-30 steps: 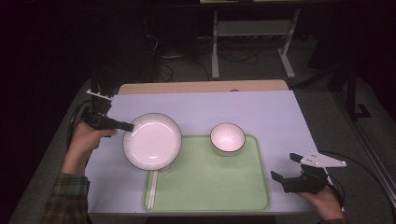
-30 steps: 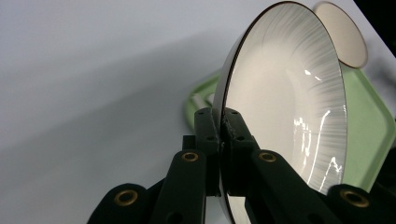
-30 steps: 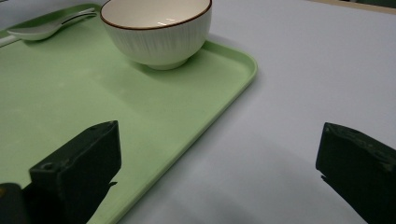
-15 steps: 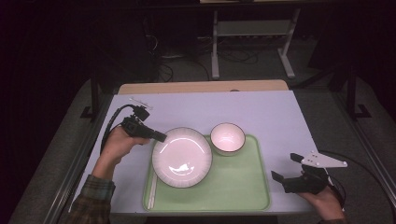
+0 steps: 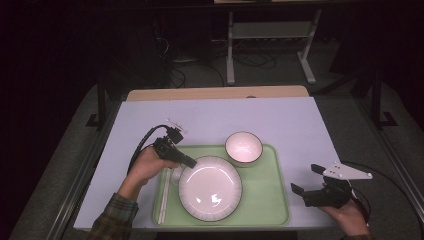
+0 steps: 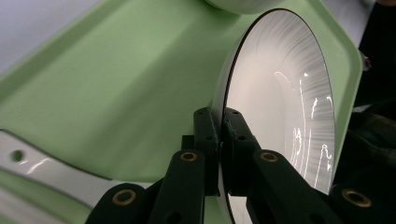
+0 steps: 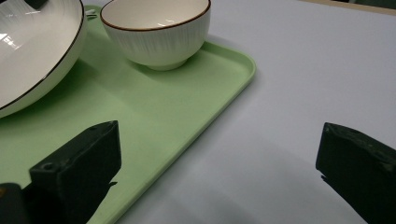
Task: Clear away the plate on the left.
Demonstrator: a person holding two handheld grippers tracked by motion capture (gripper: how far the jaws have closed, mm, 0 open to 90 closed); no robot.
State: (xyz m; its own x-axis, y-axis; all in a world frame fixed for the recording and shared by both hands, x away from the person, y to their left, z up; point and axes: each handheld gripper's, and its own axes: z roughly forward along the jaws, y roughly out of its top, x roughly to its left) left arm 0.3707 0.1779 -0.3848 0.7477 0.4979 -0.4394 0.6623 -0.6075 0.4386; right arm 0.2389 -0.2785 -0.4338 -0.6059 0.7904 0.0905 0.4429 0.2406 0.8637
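Here one green tray (image 5: 265,200) lies on the desk (image 5: 200,120), and everything else is placed from it. On the tray sit two dishes: one large white plate (image 5: 210,187) with a dark rim, over the tray's left half, and one small white bowl (image 5: 244,148) at the tray's far edge, just beyond the plate. One white spoon (image 5: 175,174) and what looks like a pair of pale chopsticks (image 5: 163,197) lie along the tray's left side, just beside the plate. There are two grippers. The left gripper (image 5: 190,162) reaches in over the tray's left edge, and its fingers (image 6: 205,140) are clamped together on the plate's near-left rim, one on each face. The right gripper (image 5: 306,181) rests off the tray's right edge on the bare desk, its fingers (image 7: 77,172) wide apart with nothing between them.
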